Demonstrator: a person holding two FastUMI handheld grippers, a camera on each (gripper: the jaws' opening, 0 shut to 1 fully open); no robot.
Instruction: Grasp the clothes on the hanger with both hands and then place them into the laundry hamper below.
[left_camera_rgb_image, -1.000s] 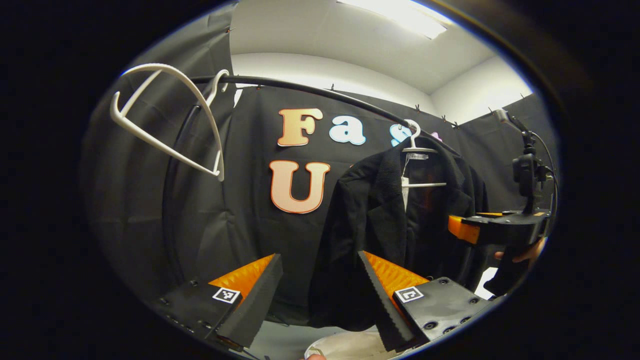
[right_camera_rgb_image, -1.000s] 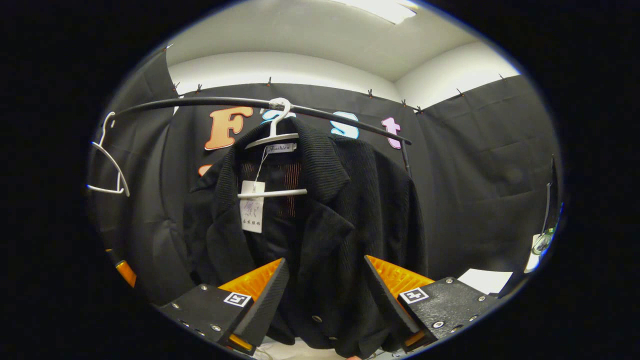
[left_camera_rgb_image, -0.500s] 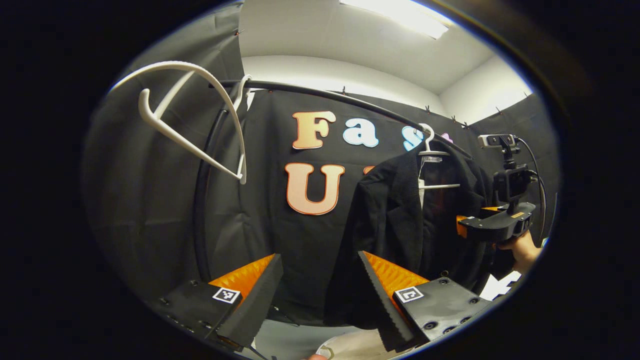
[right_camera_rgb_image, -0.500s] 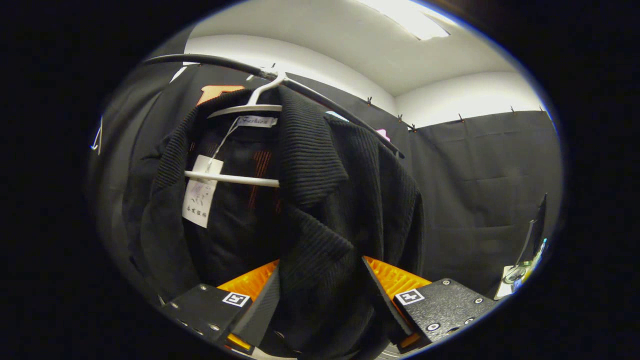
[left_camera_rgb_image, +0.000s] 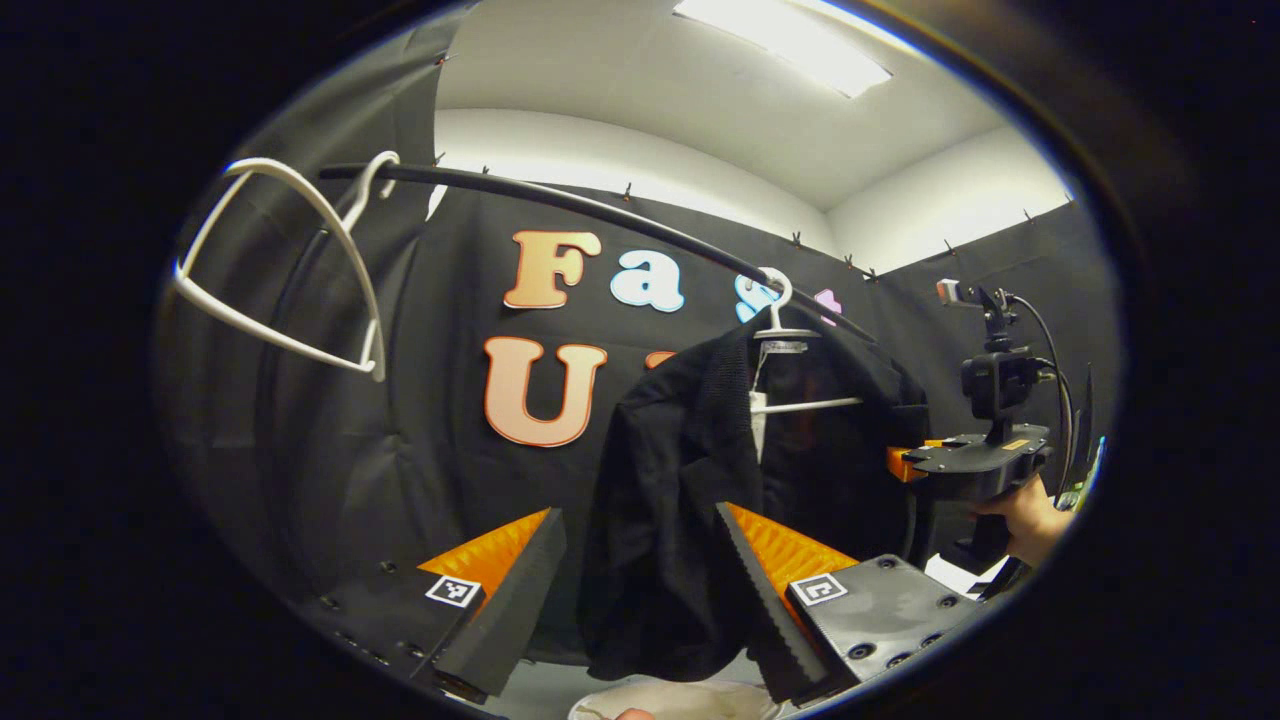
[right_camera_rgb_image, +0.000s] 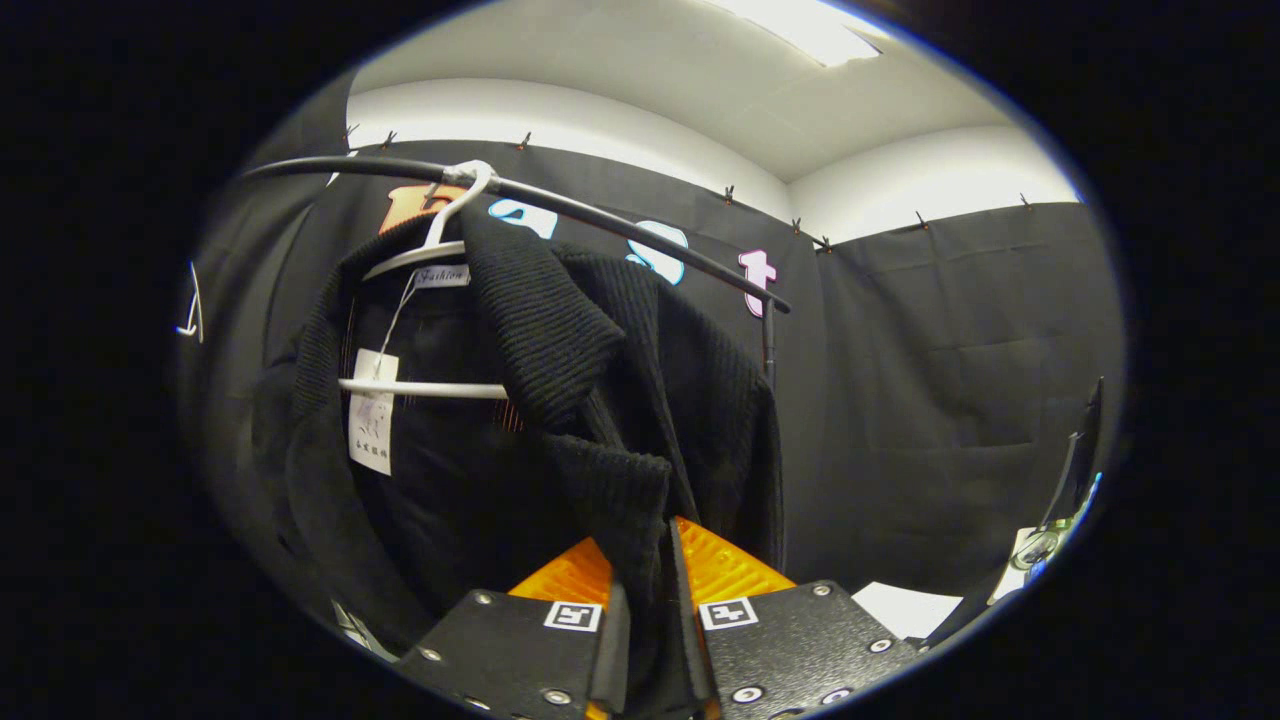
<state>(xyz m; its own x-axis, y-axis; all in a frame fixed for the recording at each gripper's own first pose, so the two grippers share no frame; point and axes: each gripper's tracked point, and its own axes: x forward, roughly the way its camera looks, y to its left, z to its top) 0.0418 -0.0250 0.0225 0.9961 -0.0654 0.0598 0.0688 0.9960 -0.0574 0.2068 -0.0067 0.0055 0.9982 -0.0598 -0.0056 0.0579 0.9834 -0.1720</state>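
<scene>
My right gripper (right_camera_rgb_image: 648, 590) is clenched on the front edge of the black ribbed-knit jacket (right_camera_rgb_image: 560, 400): in the right gripper view both fingers press on a fold of lapel that runs down between them, with almost no gap left. The jacket hangs on a white plastic hanger (right_camera_rgb_image: 430, 300) whose hook sits over the curved black metal clothes rail (right_camera_rgb_image: 620, 225), and the fabric rises from my right fingers up and to the left toward that hook. A white paper tag (right_camera_rgb_image: 370, 420) dangles inside the open front, just below the hanger's crossbar.

My left gripper (left_camera_rgb_image: 640, 590) is released, its fingers spread wide (nothing between them is touched). In the left gripper view the jacket (left_camera_rgb_image: 700, 500) hangs beyond the gap and a little to the right, its lower hem showing between my fingertips but farther off. Below the hem, at the bottom edge, I see the pale rim of the round laundry hamper (left_camera_rgb_image: 680, 700). At the far side of the jacket the right gripper (left_camera_rgb_image: 905, 462) reaches into the cloth, held by my right hand (left_camera_rgb_image: 1025, 515). A second white plastic hanger (left_camera_rgb_image: 290, 270), bare, hangs from the rail's left end, well apart from the jacket.
</scene>
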